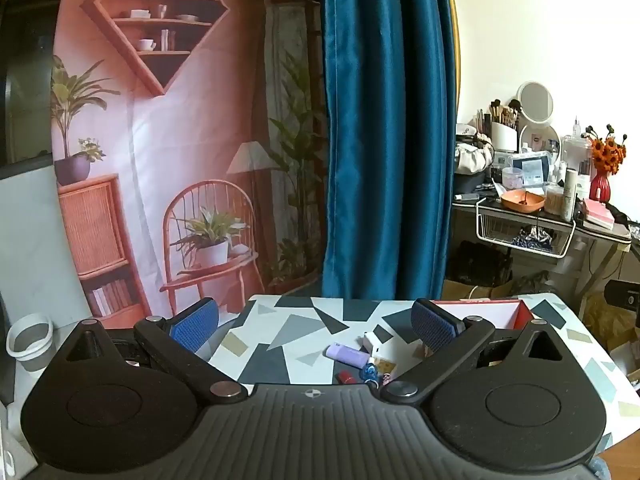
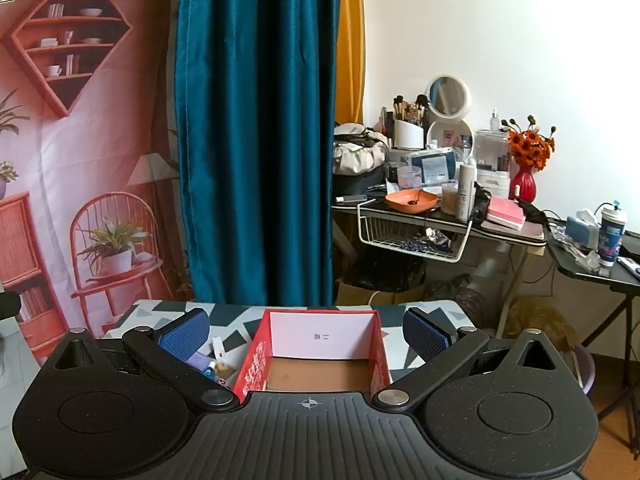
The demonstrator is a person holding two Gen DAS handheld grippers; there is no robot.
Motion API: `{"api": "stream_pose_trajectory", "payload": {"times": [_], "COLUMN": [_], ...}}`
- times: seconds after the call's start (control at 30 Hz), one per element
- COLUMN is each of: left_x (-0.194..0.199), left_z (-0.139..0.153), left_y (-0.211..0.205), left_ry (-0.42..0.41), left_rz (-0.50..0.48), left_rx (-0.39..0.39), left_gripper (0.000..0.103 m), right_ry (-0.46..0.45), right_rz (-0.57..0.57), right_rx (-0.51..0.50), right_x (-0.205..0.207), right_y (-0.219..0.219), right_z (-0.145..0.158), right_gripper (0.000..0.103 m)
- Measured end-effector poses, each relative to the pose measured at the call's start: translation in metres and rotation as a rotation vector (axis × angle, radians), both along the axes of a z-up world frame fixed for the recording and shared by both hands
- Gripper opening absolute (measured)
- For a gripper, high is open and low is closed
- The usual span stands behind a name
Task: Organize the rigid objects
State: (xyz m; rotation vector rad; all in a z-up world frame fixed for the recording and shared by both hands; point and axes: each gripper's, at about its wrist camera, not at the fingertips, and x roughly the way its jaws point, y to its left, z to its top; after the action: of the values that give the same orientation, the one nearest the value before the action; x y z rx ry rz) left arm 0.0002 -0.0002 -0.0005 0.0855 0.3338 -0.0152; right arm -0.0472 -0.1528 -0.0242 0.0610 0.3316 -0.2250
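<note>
Red cardboard is filling the lower middle of the right wrist view: the open box is sitting empty on the patterned surface, and the right gripper is hovering over it with its jaws standing wide apart, holding nothing. Over in the left wrist view, the left gripper is likewise spread wide and empty, pointing slightly down at a little cluster low in the frame: a lilac case, a white oblong piece, a small red item and a blue trinket, all lying close together just left of the box. Nothing is looking packed yet, so I'm reading this as the opening approach. The risk is sitting in that clutter: with the pieces lying so near each other, closing jaws could be catching two at once or nudging a neighbour toward the surface's edge, and the smaller trinkets may be slipping out of a grip.
</note>
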Motion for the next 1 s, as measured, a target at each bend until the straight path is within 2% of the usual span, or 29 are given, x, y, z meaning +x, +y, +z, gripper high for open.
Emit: {"api": "stream_pose_trajectory", "payload": {"times": [0.3, 1.0], "left_x": [0.0007, 0.0006], "left_z": [0.0011, -0.0010], "left_y": [0.0063, -0.0009], "left_ry": [0.031, 0.009], "left_rz": [0.002, 0.023], "left_rx": [0.006, 0.028], "left_gripper": [0.103, 0.103], "right_ry": [0.006, 0.032], "right_rz": [-0.004, -0.039], "right_rx": [0.000, -0.019], "right_x": [0.0004, 0.0026], "right_y": [0.0012, -0.0020], "right_z": [-0.0006, -0.0052], "right_gripper": [0.103, 0.103]}}
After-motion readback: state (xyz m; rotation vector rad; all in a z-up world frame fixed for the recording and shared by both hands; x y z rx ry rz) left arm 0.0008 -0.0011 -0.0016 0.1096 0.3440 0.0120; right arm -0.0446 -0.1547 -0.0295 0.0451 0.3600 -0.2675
